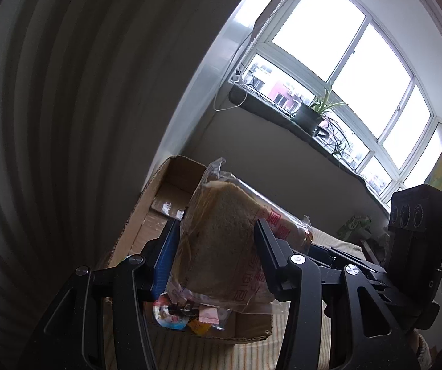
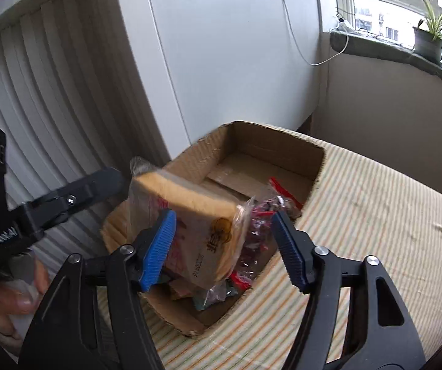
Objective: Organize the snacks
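Observation:
A clear bag of sliced bread hangs tilted above an open cardboard box. My left gripper is shut on it, with a blue pad at its left side and the other finger at its right. In the right wrist view the same bread bag lies between the fingers of my right gripper, which stands open: the left pad is at the bag and the right pad is well apart from it. One left gripper finger reaches the bag's far corner. Small wrapped snacks lie in the box.
The box stands on a striped cloth, close to a white ribbed wall panel. A hand holds the left gripper's handle. The right gripper's body is at the right. A potted plant sits on the window sill.

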`<control>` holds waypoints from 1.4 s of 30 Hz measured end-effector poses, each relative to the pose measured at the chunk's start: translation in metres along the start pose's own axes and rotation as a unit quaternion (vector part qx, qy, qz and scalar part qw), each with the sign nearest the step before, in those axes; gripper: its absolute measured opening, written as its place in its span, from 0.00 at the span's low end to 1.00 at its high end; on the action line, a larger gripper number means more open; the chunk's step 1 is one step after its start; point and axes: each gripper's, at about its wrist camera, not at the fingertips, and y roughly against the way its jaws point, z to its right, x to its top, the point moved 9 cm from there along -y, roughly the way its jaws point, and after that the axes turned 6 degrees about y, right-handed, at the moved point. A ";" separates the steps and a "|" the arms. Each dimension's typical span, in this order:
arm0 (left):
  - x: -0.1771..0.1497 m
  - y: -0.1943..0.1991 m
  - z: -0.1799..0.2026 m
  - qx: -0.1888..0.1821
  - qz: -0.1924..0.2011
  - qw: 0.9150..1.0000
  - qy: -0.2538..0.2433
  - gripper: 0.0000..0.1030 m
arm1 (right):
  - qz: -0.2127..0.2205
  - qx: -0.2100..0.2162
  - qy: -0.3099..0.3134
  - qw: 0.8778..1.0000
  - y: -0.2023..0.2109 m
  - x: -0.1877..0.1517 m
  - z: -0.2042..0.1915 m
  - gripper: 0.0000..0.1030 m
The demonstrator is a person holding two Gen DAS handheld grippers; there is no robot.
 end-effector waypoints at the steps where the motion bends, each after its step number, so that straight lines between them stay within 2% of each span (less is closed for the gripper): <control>1: 0.000 0.002 -0.008 0.021 0.007 1.000 0.001 0.67 | 0.005 0.004 -0.004 1.000 0.003 -0.004 0.001 0.82; 2: 0.001 0.005 -0.016 0.040 0.017 0.999 0.005 0.73 | 0.011 0.013 -0.014 1.000 0.007 -0.007 0.002 0.87; 3: 0.002 0.008 -0.022 0.050 0.026 0.998 0.007 0.74 | 0.016 0.011 -0.019 1.000 0.010 -0.010 0.004 0.90; 4: 0.002 0.011 -0.027 0.060 0.031 0.998 0.008 0.80 | 0.021 0.005 -0.018 1.000 0.013 -0.011 0.006 0.90; 8: 0.007 0.018 -0.039 0.094 0.045 0.995 0.008 0.81 | 0.030 -0.019 -0.002 0.999 0.027 -0.012 0.009 1.00; 12: 0.012 0.027 -0.034 0.103 0.058 0.993 0.001 0.85 | 0.037 -0.044 0.010 0.998 0.037 -0.011 0.009 1.00; 14: 0.015 0.032 -0.030 0.111 0.068 0.991 -0.009 0.98 | 0.044 -0.052 0.012 0.998 0.042 -0.011 0.009 1.00; 15: 0.016 0.035 -0.029 0.117 0.071 0.990 -0.013 1.00 | 0.046 -0.050 0.009 0.998 0.044 -0.012 0.009 1.00; 18: 0.017 0.041 -0.026 0.122 0.077 0.989 -0.009 0.99 | 0.050 -0.051 0.005 0.997 0.046 -0.012 0.009 1.00; 27: 0.018 0.052 -0.020 0.099 0.079 0.992 0.005 1.00 | 0.055 -0.042 0.004 0.998 0.057 -0.018 0.005 1.00; 31: 0.019 0.058 -0.016 0.101 0.098 0.990 0.012 1.00 | 0.058 -0.047 -0.002 0.997 0.065 -0.026 0.012 1.00; 36: 0.013 0.053 0.002 0.138 0.097 0.986 -0.016 1.00 | 0.065 -0.060 -0.016 0.996 0.081 -0.042 0.032 1.00; 42: -0.011 0.034 0.055 0.129 0.073 0.987 -0.067 0.99 | 0.081 -0.094 -0.046 0.991 0.115 -0.066 0.076 1.00</control>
